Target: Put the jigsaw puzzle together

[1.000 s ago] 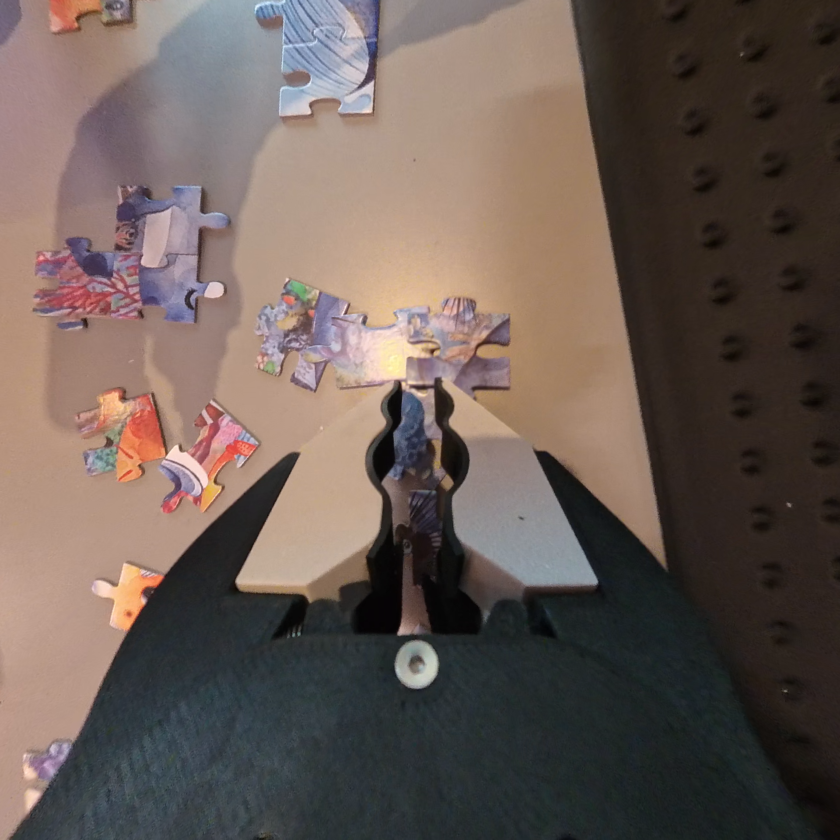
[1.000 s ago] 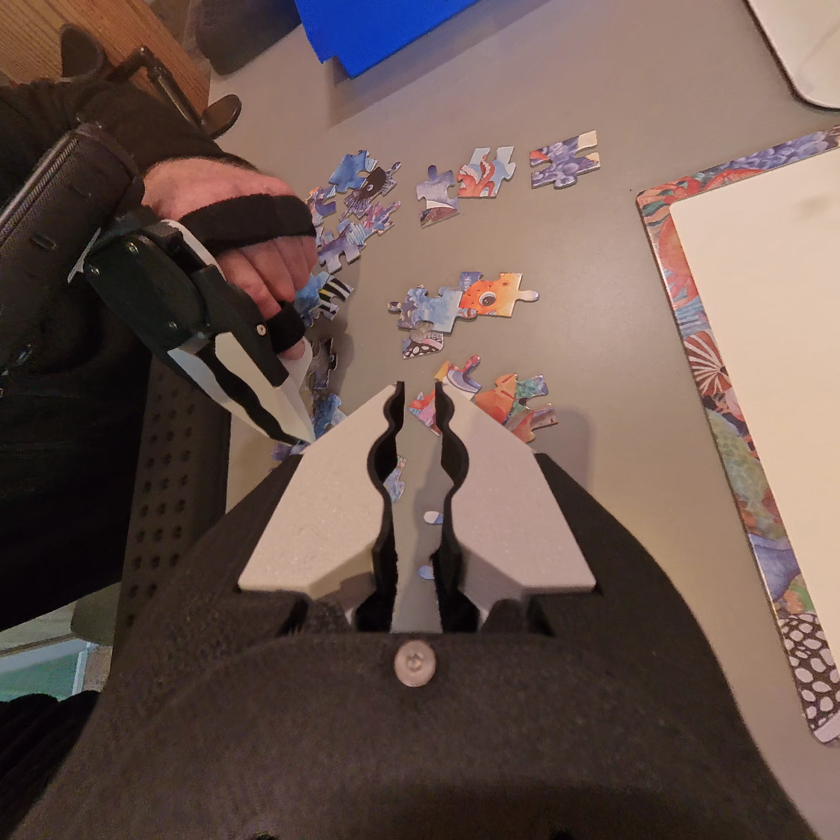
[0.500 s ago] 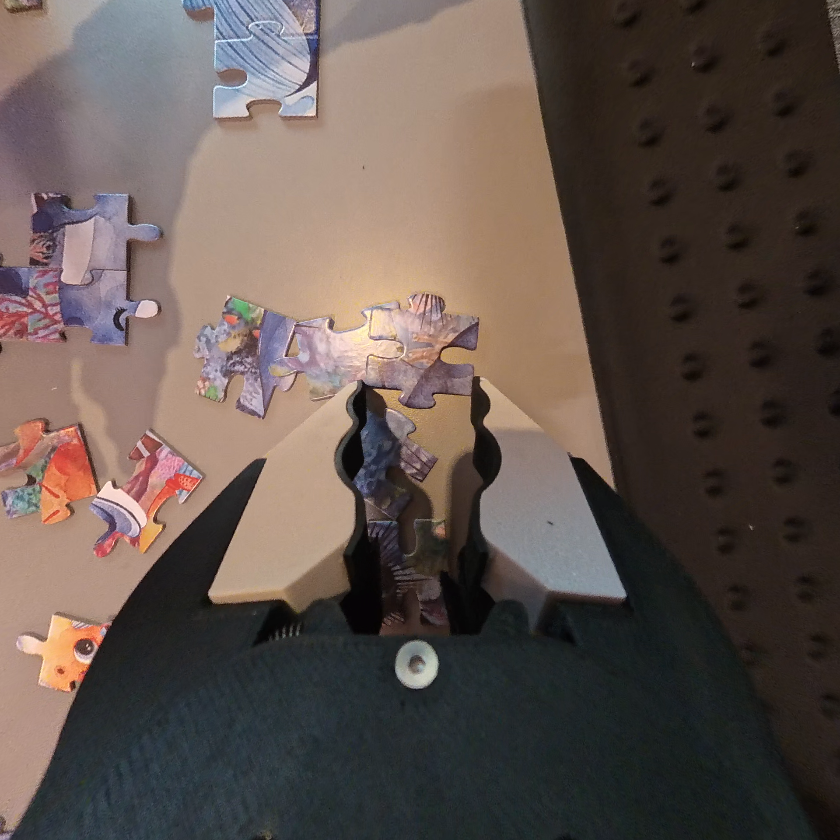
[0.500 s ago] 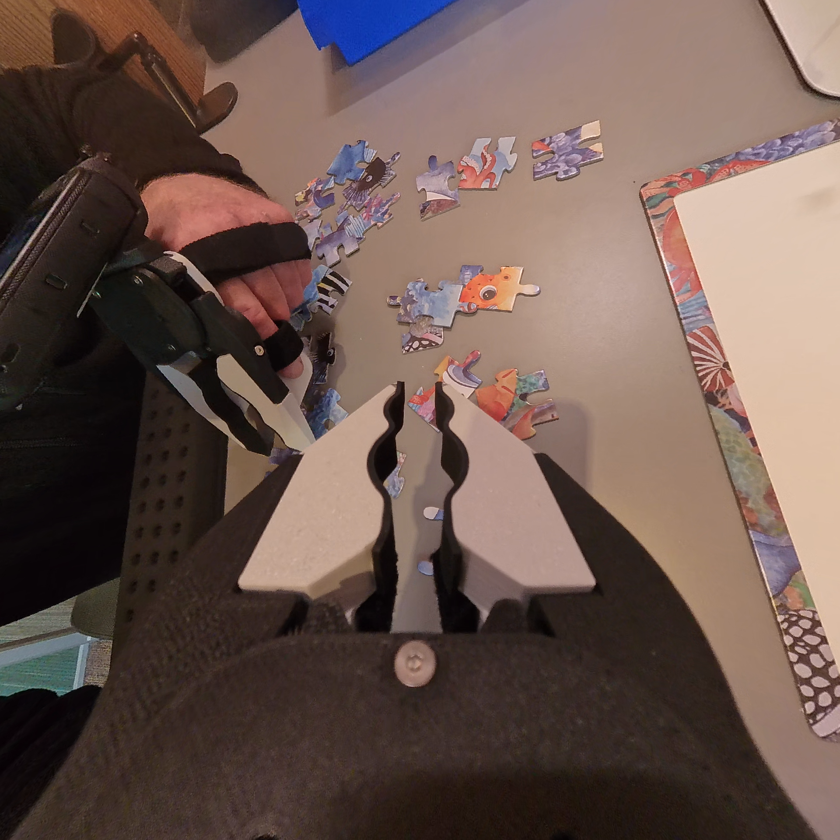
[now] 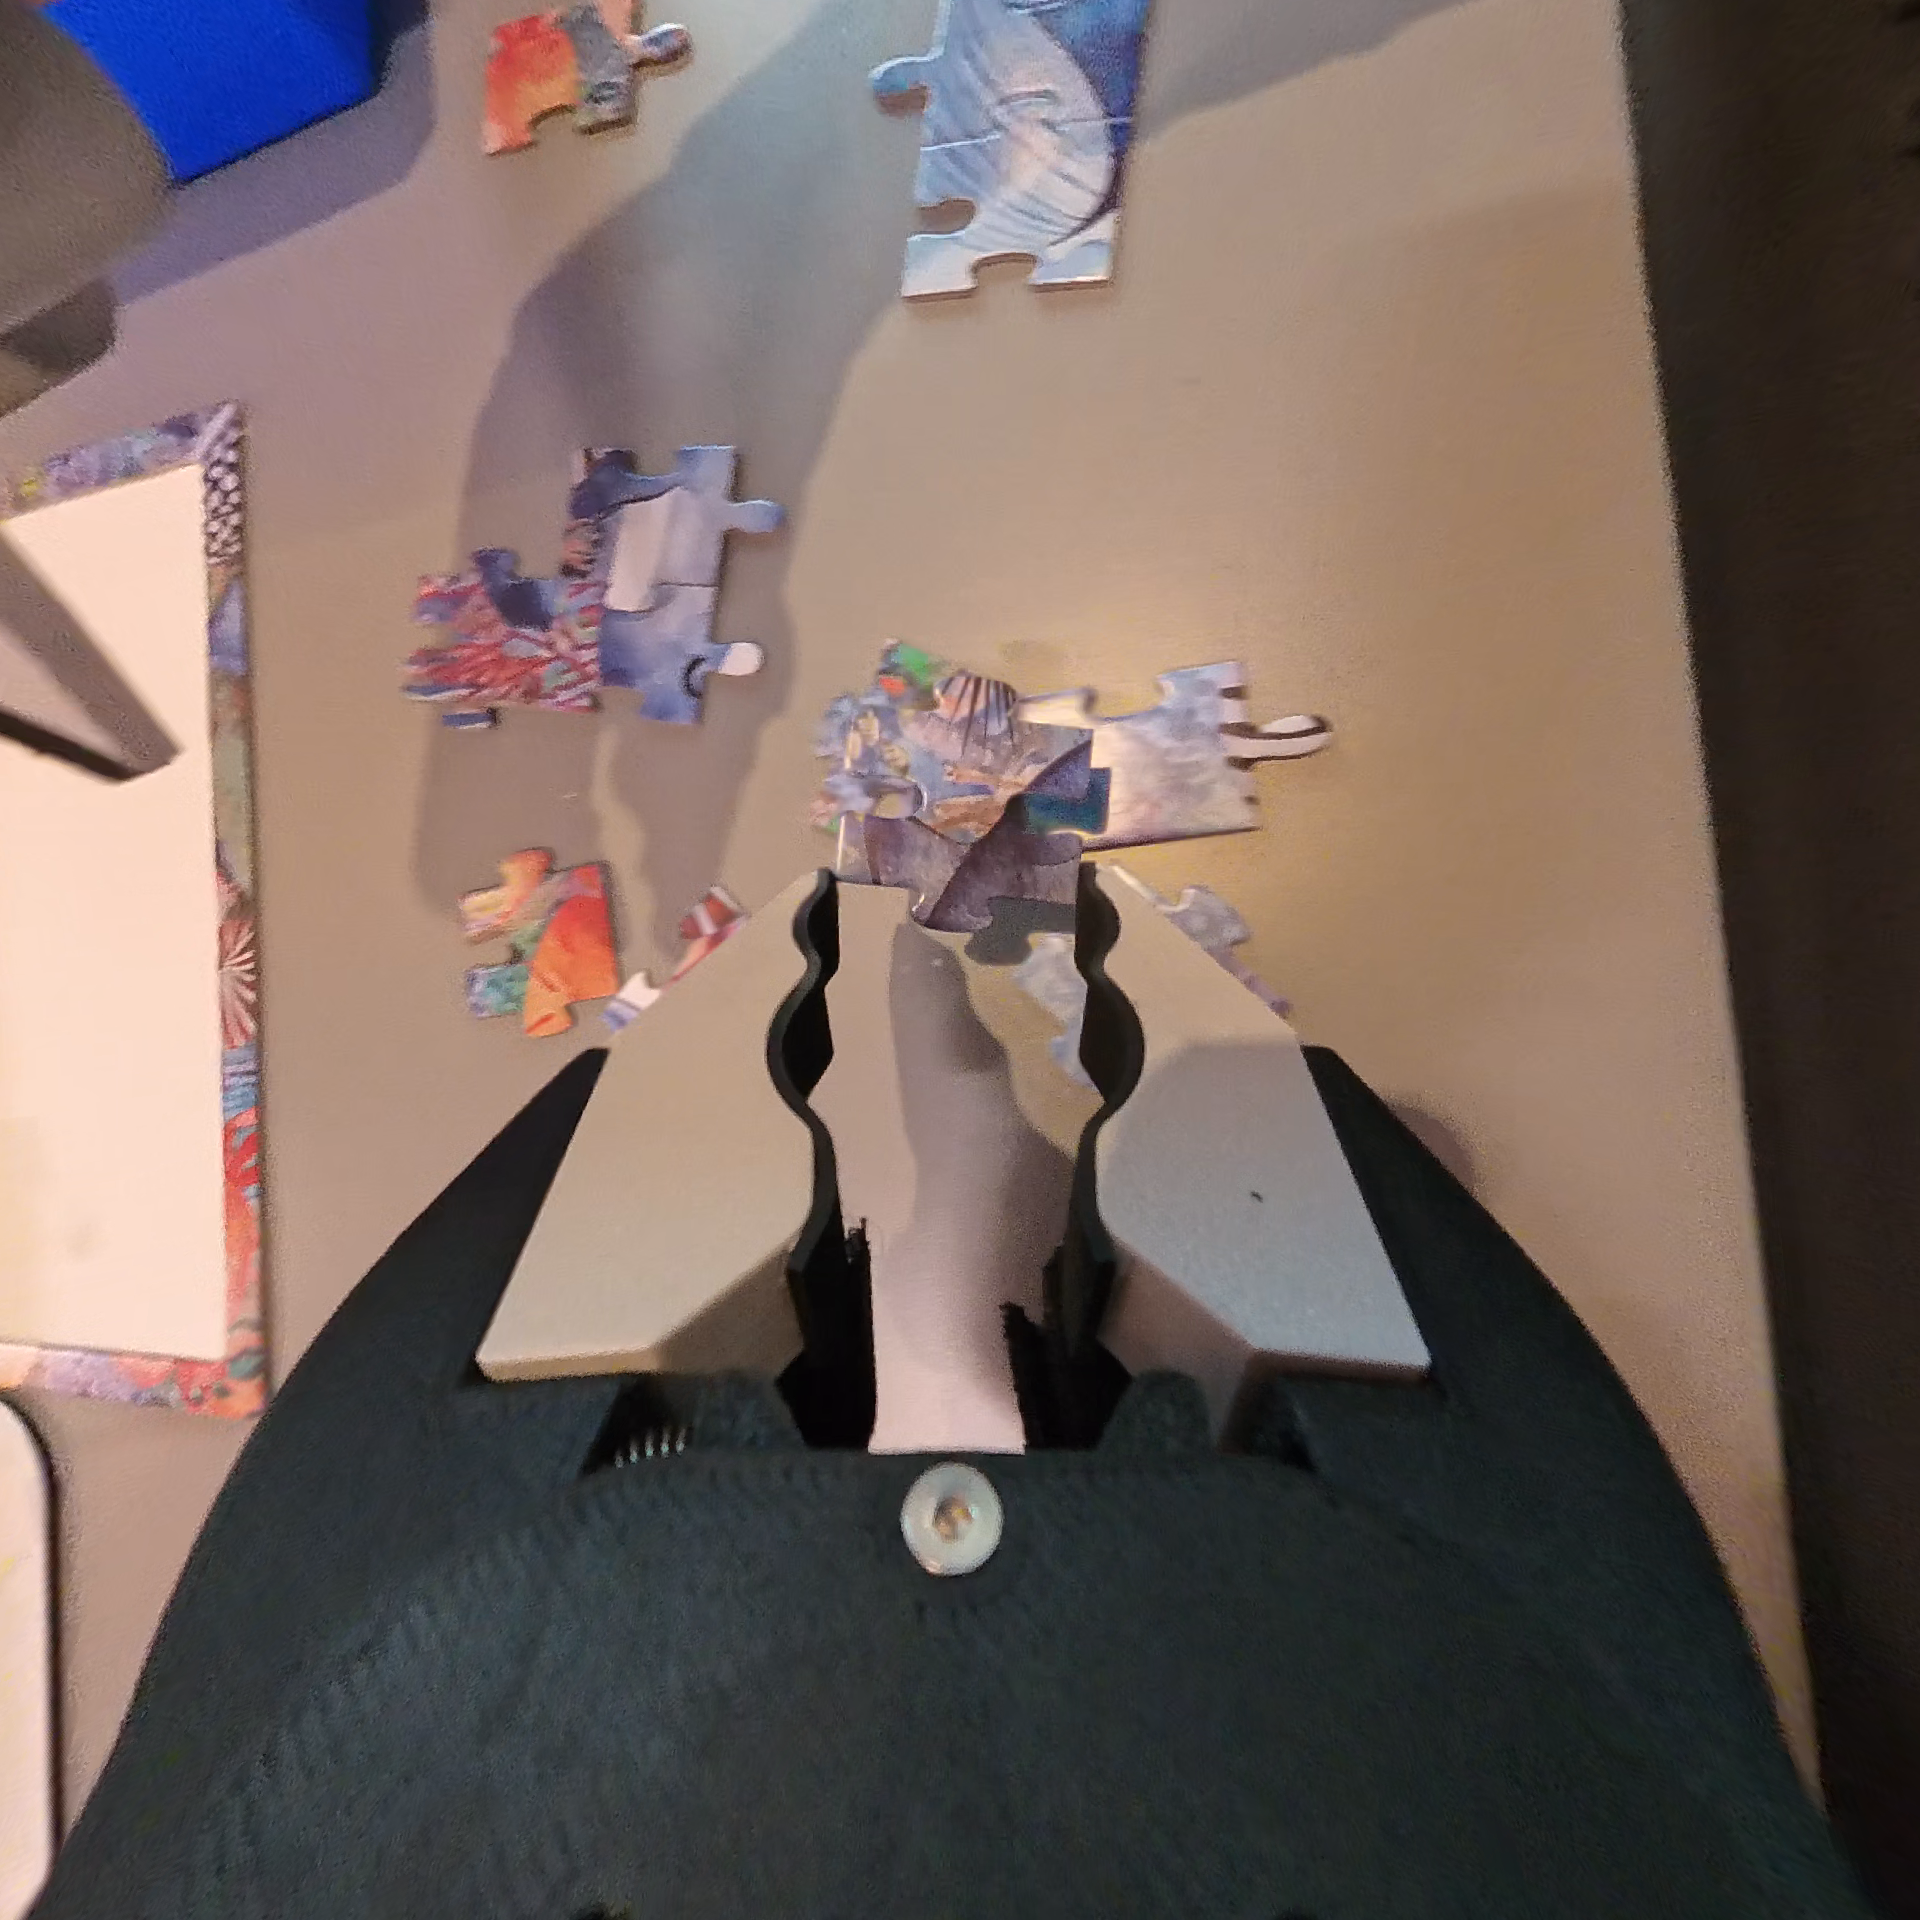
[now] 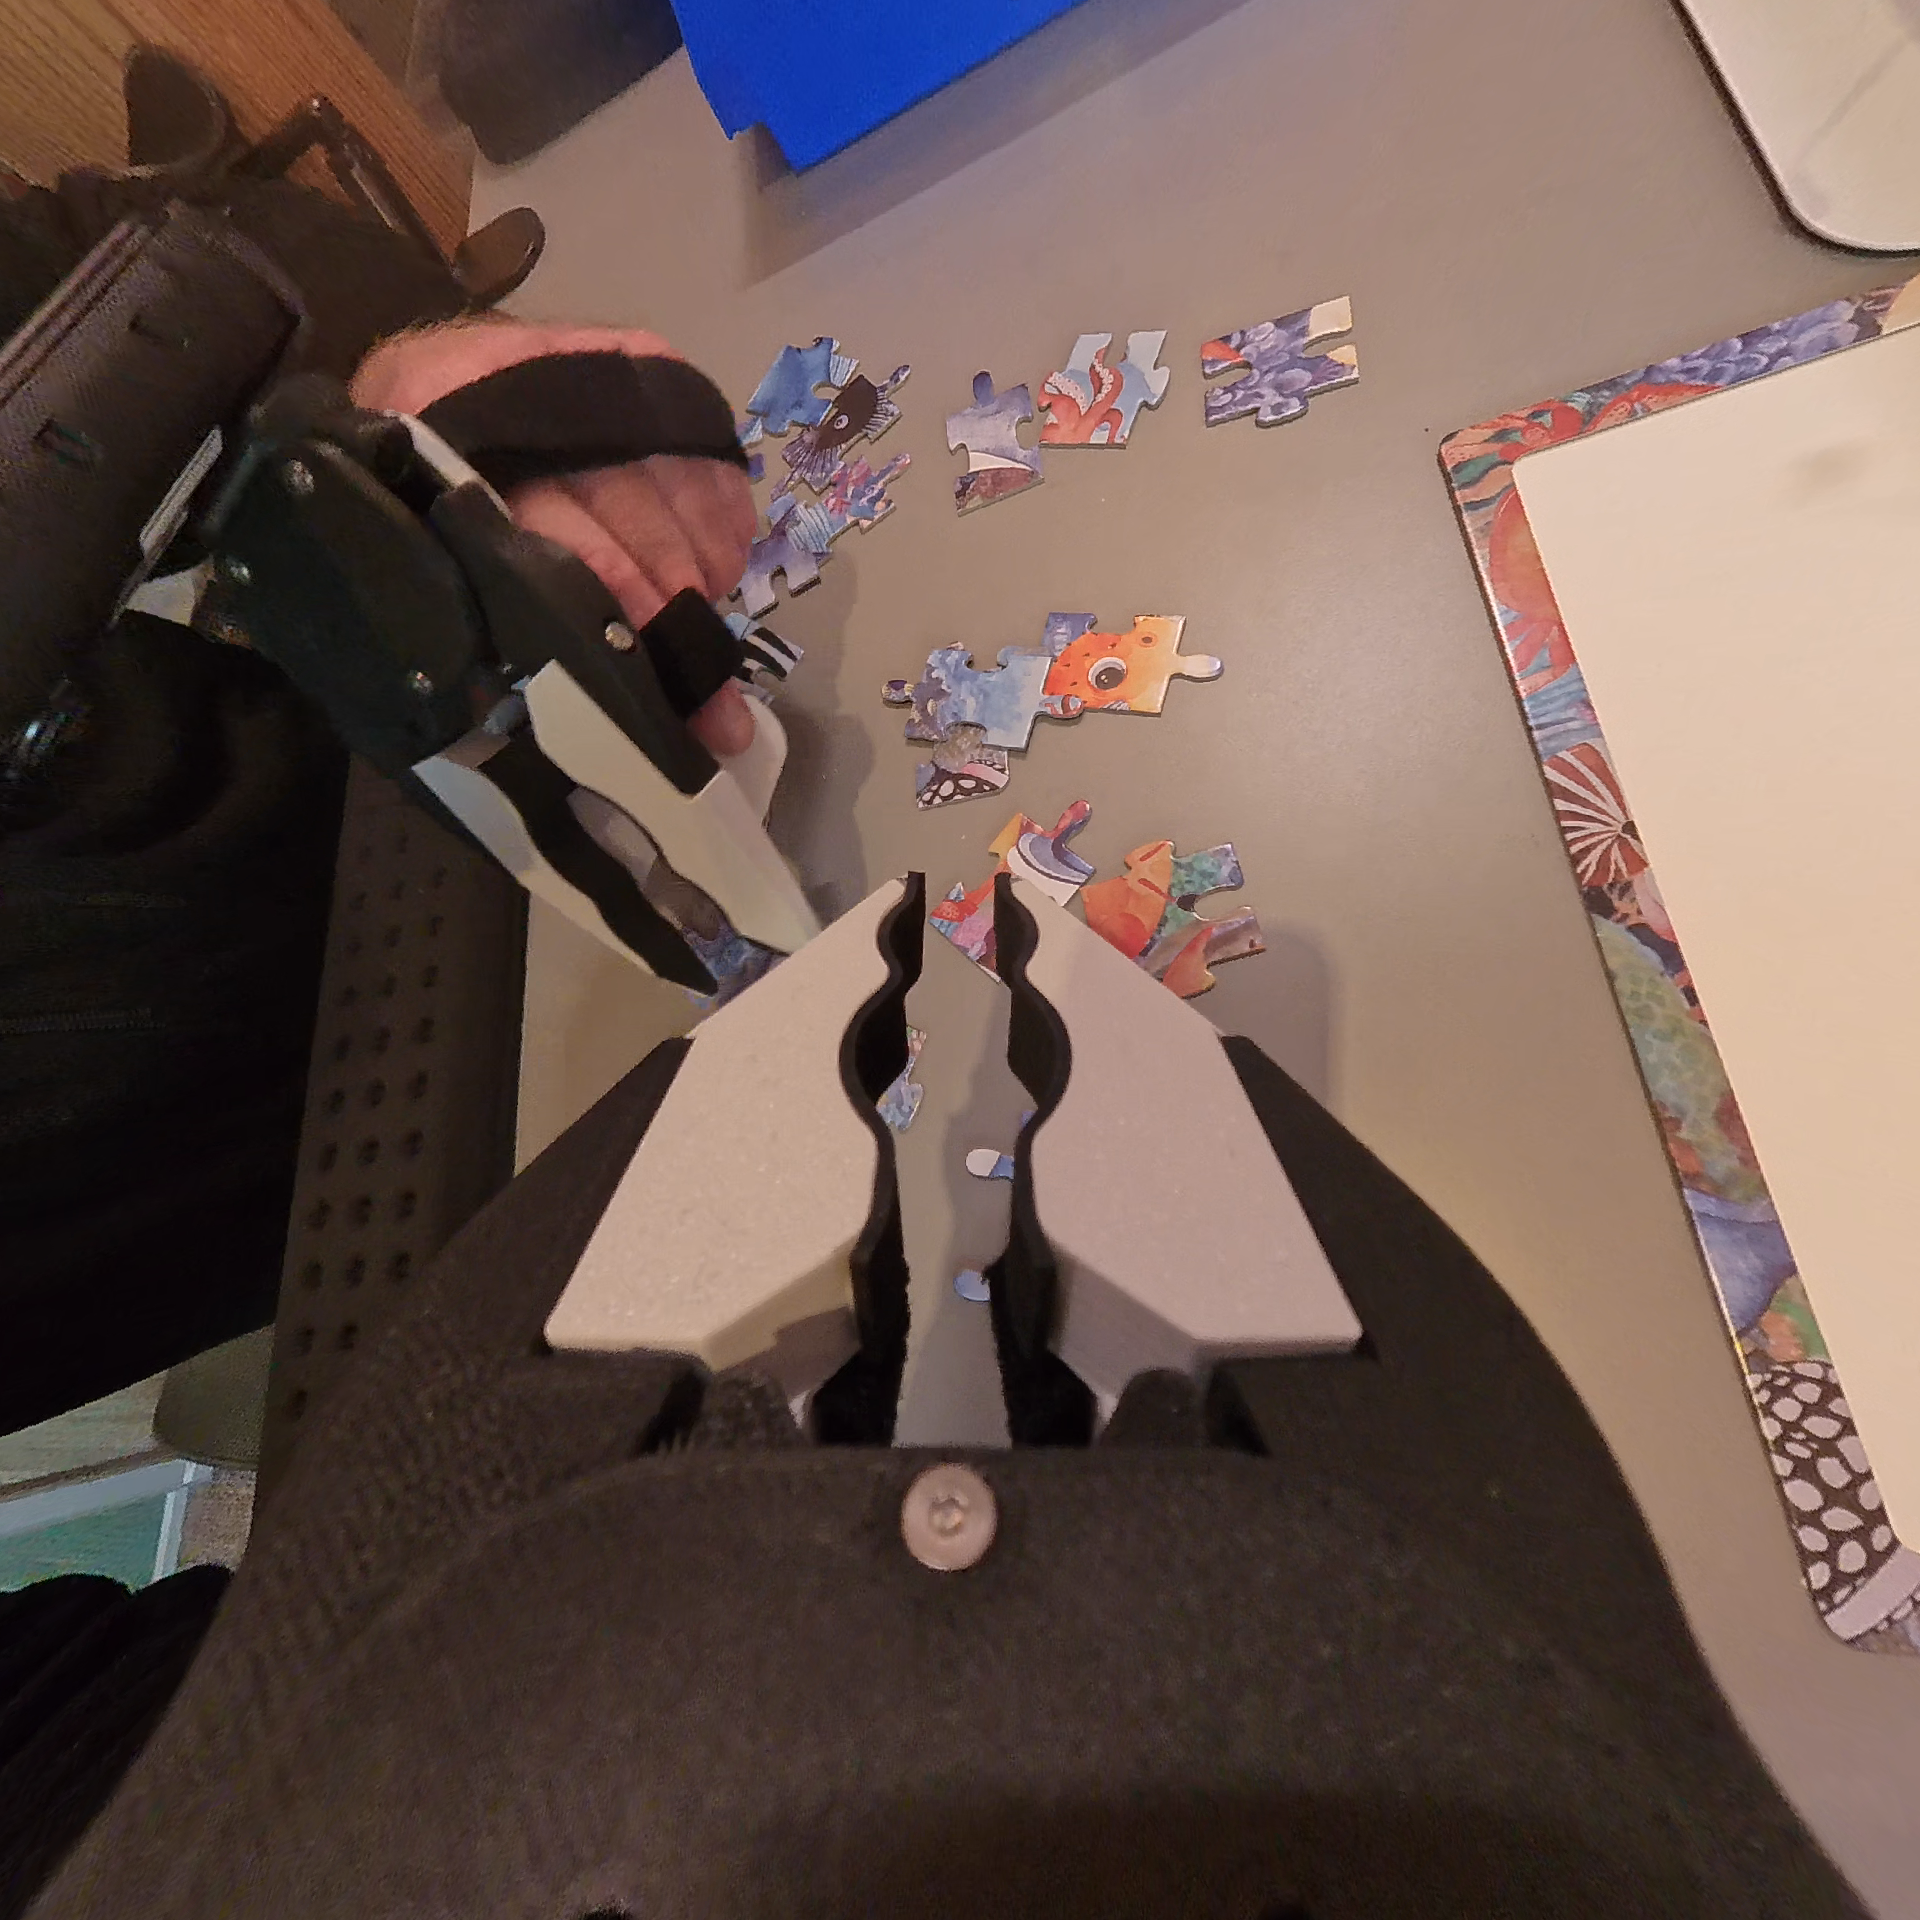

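Fingers of my left gripper (image 5: 956,883) stand apart, empty, tips just beside the blue-purple joined cardboard puzzle cluster (image 5: 1029,774); my right gripper (image 6: 958,883), narrowly parted, hovers near it.

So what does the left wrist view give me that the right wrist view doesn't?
Only the left wrist view: the pale blue striped cluster at the top, and the open left hand-held gripper with a bluish cluster at its tips. Only the right wrist view: the person's hand, the orange fish cluster, and the right hand-held gripper, slightly open and empty. Both: the puzzle frame and the blue box.
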The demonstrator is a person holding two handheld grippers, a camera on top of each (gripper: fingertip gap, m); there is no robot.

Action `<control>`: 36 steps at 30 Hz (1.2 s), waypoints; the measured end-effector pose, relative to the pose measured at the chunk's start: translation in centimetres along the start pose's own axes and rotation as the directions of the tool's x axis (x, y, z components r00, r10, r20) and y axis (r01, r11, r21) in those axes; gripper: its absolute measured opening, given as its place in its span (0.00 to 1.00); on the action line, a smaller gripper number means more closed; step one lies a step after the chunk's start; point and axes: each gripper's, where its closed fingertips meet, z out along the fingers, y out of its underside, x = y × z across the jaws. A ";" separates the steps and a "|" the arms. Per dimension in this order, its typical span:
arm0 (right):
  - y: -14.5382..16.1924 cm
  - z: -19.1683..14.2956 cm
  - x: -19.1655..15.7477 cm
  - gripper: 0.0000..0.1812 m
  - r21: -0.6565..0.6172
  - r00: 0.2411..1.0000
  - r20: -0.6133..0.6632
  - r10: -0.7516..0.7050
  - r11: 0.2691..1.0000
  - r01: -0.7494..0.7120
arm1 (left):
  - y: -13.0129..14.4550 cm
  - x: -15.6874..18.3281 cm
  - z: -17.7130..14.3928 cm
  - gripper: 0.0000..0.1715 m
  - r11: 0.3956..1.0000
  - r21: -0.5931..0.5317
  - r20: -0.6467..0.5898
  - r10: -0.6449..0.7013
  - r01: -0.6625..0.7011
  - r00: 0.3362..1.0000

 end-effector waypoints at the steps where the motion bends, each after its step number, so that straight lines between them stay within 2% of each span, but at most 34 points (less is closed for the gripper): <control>1: 0.0 0.0 0.0 0.06 0.002 1.000 -0.001 0.000 1.000 0.000 | 0.1 -0.7 -0.1 0.26 1.000 0.001 0.009 -0.004 0.004 1.000; 8: 0.2 -0.5 0.4 0.06 0.005 1.000 -0.013 0.007 1.000 -0.007 | 0.7 -4.6 0.5 0.26 0.999 -0.038 0.036 0.009 -0.007 0.999; 21: 1.7 -2.3 2.6 0.06 0.006 0.994 -0.085 0.062 0.998 -0.062 | 0.6 -8.8 2.9 0.26 0.996 -0.083 -0.012 0.015 -0.016 1.000; 24: 1.9 -2.3 2.9 0.05 0.004 0.994 -0.087 0.069 0.998 -0.069 | 0.0 -9.3 3.1 0.26 0.998 -0.060 -0.056 -0.006 0.003 0.998; 27: 2.1 -2.4 3.1 0.05 0.005 0.993 -0.088 0.075 0.997 -0.075 | 0.8 -9.9 3.6 0.26 0.994 -0.109 -0.065 0.010 -0.017 0.998; 31: 2.2 -2.5 3.2 0.05 0.006 0.993 -0.088 0.081 0.997 -0.081 | 0.7 -9.2 4.3 0.26 0.994 -0.105 -0.133 -0.007 -0.007 0.991; 36: 2.4 -2.4 3.4 0.05 0.002 0.992 -0.086 0.088 0.996 -0.088 | 1.3 -9.3 5.0 0.26 0.991 -0.132 -0.136 -0.015 -0.003 0.991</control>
